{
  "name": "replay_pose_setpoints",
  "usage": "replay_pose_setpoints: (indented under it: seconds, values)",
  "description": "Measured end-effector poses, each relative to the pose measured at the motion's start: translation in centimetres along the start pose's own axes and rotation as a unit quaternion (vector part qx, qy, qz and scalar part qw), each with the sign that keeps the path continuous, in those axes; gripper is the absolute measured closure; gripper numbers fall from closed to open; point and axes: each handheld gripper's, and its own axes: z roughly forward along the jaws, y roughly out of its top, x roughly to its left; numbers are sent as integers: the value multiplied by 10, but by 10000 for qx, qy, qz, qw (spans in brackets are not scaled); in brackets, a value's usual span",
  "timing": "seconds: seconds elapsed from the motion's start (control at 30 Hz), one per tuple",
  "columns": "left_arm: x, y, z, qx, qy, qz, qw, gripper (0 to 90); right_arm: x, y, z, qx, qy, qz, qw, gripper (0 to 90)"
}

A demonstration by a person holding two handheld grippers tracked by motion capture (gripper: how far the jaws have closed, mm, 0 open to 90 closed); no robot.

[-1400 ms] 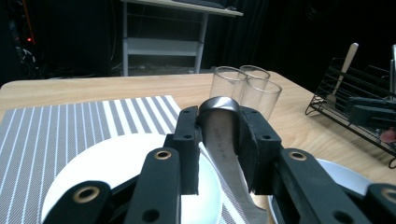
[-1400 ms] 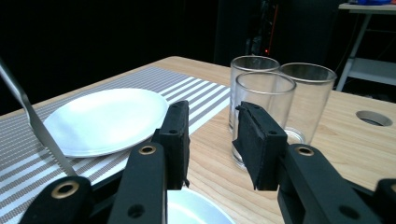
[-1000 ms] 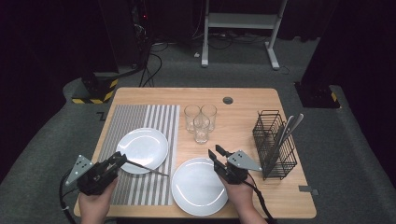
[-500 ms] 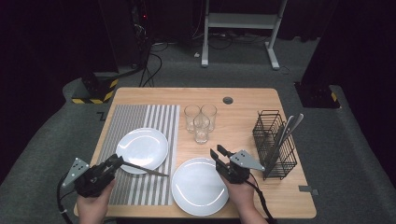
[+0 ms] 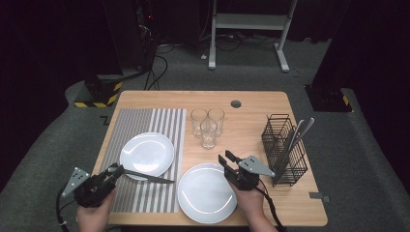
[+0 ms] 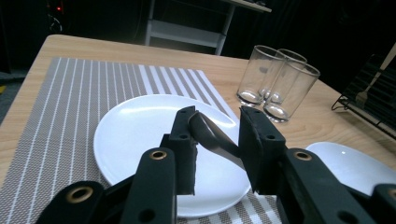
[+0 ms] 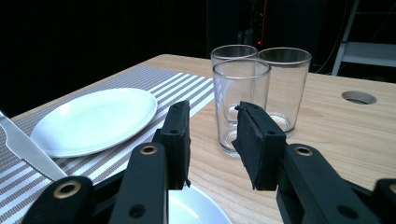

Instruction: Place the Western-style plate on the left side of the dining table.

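- Steel knife (image 5: 145,177) is held by its handle end in the left gripper (image 5: 112,172), its blade reaching out over the near rim of the white plate (image 5: 146,153) on the striped placemat (image 5: 145,126) and pointing toward the second plate.
- In the left gripper view, the knife (image 6: 212,139) sits between the two black jaws; the left jaw presses against it, while a small gap shows on the other side, so whether the grip is tight is hard to tell.
- The left gripper hangs over the near left part of the placemat, with the person's hand (image 5: 92,216) at the table's front edge.
- The right gripper (image 5: 227,162) hovers just above the far right rim of the second white plate (image 5: 205,195), which lies on bare wood beside the placemat.
- Its jaws stand apart at a middling width and hold nothing; in the right gripper view they frame the nearest of three empty glasses (image 7: 240,100).
- The three glasses (image 5: 208,127) stand clustered, touching or nearly so, near the middle of the wooden table (image 5: 251,104).
- A black wire cutlery basket (image 5: 284,150) stands at the right side, with cutlery (image 5: 296,135) leaning out of it.
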Motion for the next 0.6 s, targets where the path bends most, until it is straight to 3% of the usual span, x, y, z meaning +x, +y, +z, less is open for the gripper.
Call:
replay_pose_setpoints:
  seconds: [0.3,0.6]
  values:
    - [10,-11,-4,-28,1,-45,10000,646,-1,-3,-3,10,-85,-5,10000,645]
    - [19,-23,-3,-125,24,-211,9997,634,-12,-8,-7,104,-379,-185,9991,644]
